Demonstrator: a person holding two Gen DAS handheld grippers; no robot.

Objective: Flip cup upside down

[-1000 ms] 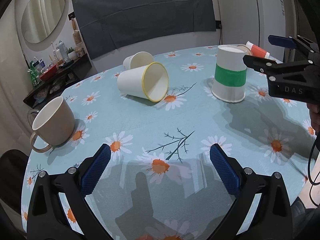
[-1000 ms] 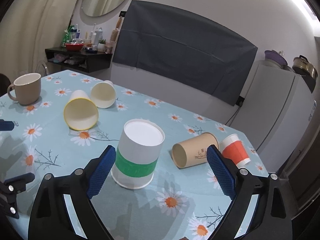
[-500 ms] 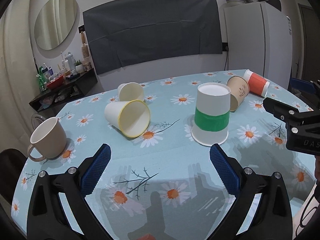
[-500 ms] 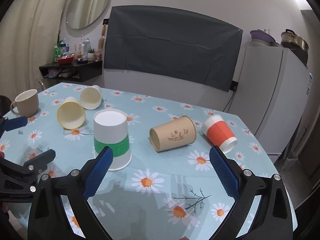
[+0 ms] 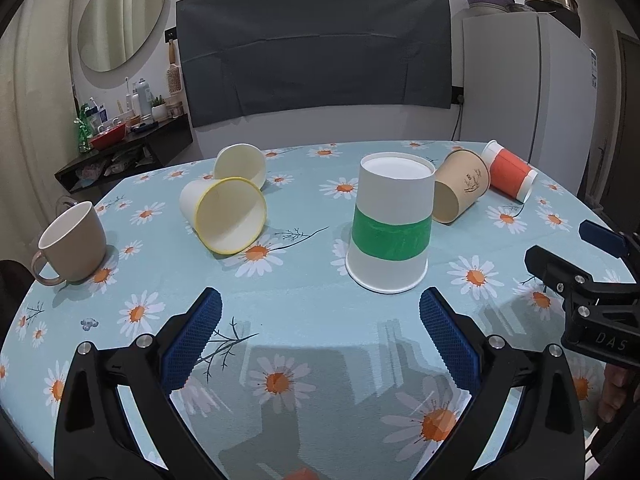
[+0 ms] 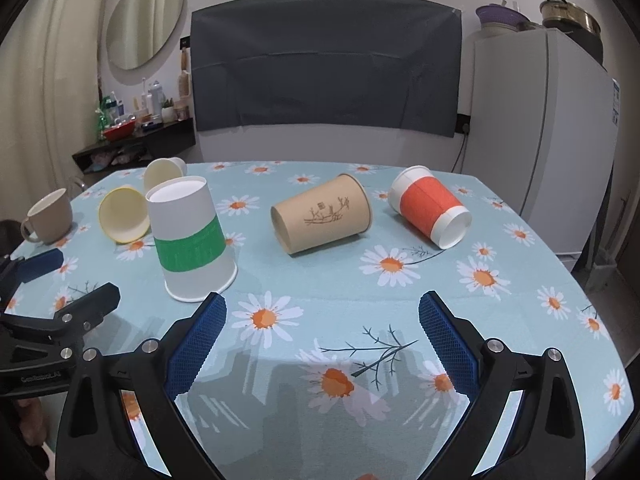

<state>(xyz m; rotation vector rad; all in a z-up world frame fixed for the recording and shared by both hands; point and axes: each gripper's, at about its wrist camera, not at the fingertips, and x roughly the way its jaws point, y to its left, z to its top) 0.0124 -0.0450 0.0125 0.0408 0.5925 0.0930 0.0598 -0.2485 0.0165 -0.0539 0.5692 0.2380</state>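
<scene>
Both grippers had backed away from the green-band cup [image 5: 390, 224], which stood rim-down on the table [image 5: 312, 280]. Left gripper [image 5: 318, 338] & right gripper [image 6: 322, 340]: jaws spread, empty. Risk: any re-approach could knock over the light cup, esp. w/ a finger clipping its rim.

We see a table [image 5: 304, 292] under a pale blue daisy cloth. A beige mug [image 5: 74, 236] stands upright near its left edge. Behind the table, a dark cloth [image 6: 326, 66] hangs on the wall, with an oval mirror [image 5: 120, 14] to its left, a cluttered shelf [image 5: 124, 148] below the mirror, and a white fridge [image 6: 536, 120] at the right.
</scene>
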